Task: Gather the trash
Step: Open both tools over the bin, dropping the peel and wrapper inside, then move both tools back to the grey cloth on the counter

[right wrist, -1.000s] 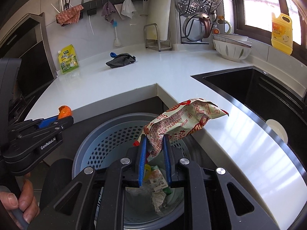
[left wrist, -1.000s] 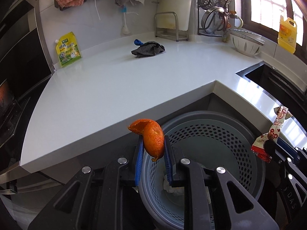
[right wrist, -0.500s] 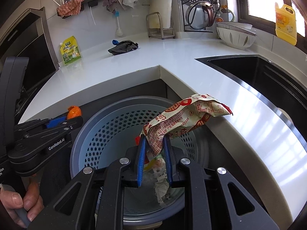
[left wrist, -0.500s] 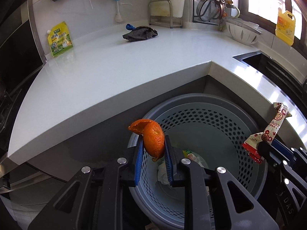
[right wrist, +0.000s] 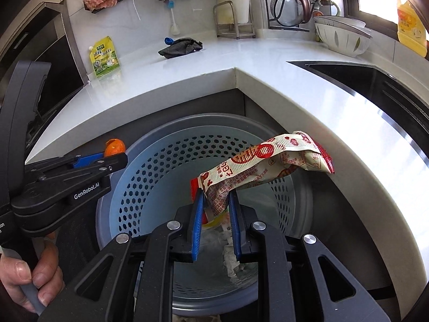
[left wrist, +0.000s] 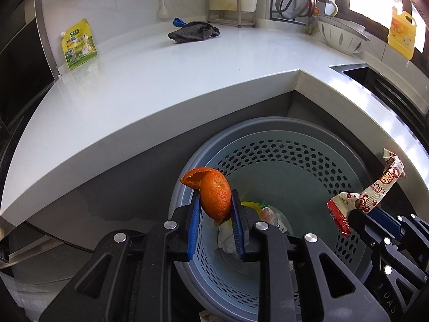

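Note:
A grey perforated trash bin [left wrist: 281, 155] stands on the floor in the inner corner of the white countertop [left wrist: 161, 88]. My left gripper [left wrist: 214, 201] is shut on a piece of orange peel [left wrist: 214, 190], held over the bin's near-left rim. To the right, my right gripper [left wrist: 359, 217] is shut on a red-and-cream snack wrapper [left wrist: 375, 190]. In the right wrist view the right gripper [right wrist: 215, 201] pinches one end of the snack wrapper [right wrist: 268, 161] above the bin [right wrist: 166, 155], and the left gripper [right wrist: 115, 158] with the orange peel [right wrist: 114, 147] is at the left. Crumpled paper [right wrist: 233, 257] lies in the bin.
A dark cloth [left wrist: 194, 33] and a green-yellow pouch [left wrist: 79, 44] sit at the back of the counter. A bowl [left wrist: 343, 37] and a yellow bottle [left wrist: 402, 35] are at the far right, next to the sink [right wrist: 362, 80]. A hand [right wrist: 34, 276] grips the left gripper's handle.
Both grippers have sunk toward the bin, which now fills more of each view. The orange peel and the wrapper stay clamped.

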A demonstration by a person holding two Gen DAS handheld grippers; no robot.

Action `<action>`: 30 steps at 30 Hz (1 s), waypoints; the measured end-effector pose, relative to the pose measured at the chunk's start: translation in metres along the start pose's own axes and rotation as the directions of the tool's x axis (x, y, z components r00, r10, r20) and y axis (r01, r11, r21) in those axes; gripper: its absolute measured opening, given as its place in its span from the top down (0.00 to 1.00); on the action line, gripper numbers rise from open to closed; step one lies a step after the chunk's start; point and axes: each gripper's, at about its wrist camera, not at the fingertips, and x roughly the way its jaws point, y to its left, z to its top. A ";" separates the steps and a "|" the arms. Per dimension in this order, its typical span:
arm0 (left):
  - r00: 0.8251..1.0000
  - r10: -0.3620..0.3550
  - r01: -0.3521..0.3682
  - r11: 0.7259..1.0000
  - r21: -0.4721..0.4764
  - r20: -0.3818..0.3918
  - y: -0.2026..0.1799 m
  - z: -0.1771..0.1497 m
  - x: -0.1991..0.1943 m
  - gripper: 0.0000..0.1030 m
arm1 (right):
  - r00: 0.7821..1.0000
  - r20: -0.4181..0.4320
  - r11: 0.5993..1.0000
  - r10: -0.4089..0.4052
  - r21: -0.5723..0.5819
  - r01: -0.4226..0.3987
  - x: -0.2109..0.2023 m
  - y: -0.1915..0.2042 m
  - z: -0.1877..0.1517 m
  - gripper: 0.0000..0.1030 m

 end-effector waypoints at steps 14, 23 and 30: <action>1.000 -0.008 0.008 1.000 -0.014 0.012 0.003 -0.001 -0.004 0.63 | 1.000 0.021 1.000 0.008 0.005 -0.008 -0.006 -0.001 -0.001 0.76; 1.000 0.000 0.000 1.000 -0.024 0.024 0.005 0.000 -0.008 0.40 | 0.999 0.045 1.000 0.002 0.012 -0.002 -0.012 -0.002 0.001 0.63; 0.999 0.004 -0.002 0.999 -0.040 0.047 0.011 0.000 -0.013 0.17 | 0.998 0.057 1.000 0.015 0.027 -0.016 -0.014 -0.004 0.001 0.55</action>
